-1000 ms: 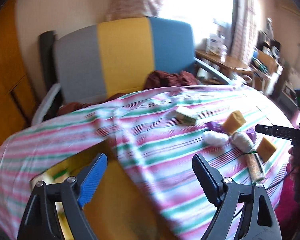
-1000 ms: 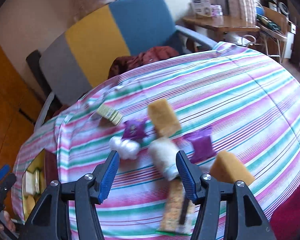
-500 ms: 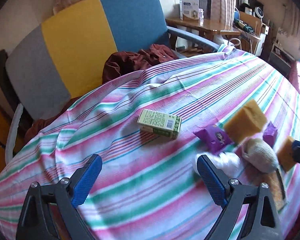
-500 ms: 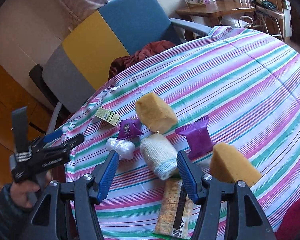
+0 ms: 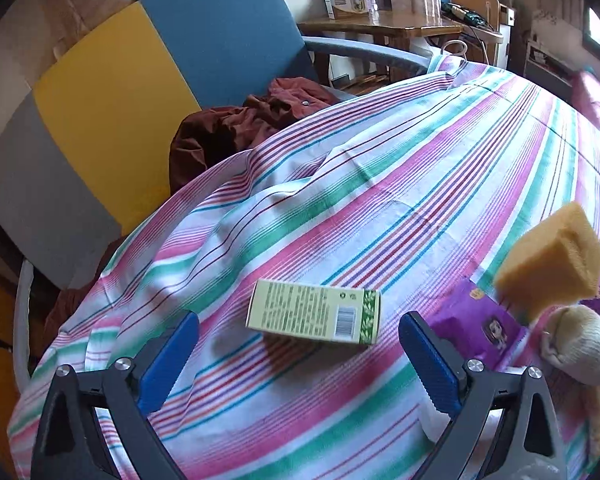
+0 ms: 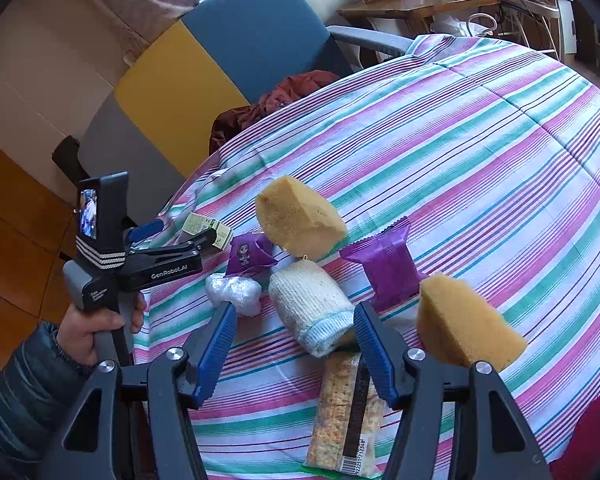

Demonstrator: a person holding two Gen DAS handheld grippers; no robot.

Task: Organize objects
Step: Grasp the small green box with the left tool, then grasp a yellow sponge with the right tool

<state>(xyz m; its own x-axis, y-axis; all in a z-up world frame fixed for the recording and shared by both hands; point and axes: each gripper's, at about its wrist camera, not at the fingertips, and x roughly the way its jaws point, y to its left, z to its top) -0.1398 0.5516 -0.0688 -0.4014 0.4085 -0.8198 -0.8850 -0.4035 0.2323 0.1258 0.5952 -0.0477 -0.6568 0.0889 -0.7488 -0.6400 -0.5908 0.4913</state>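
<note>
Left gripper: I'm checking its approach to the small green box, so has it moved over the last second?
Yes. The left gripper has swung from the cloth's edge in over the table toward the green box, which now lies between its open jaws, untouched.

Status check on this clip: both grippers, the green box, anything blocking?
Left gripper open, jaws just widened, straddling green box, not touching. Right gripper open around rolled sock, no grip seen. Purple packet close beside box.
</note>
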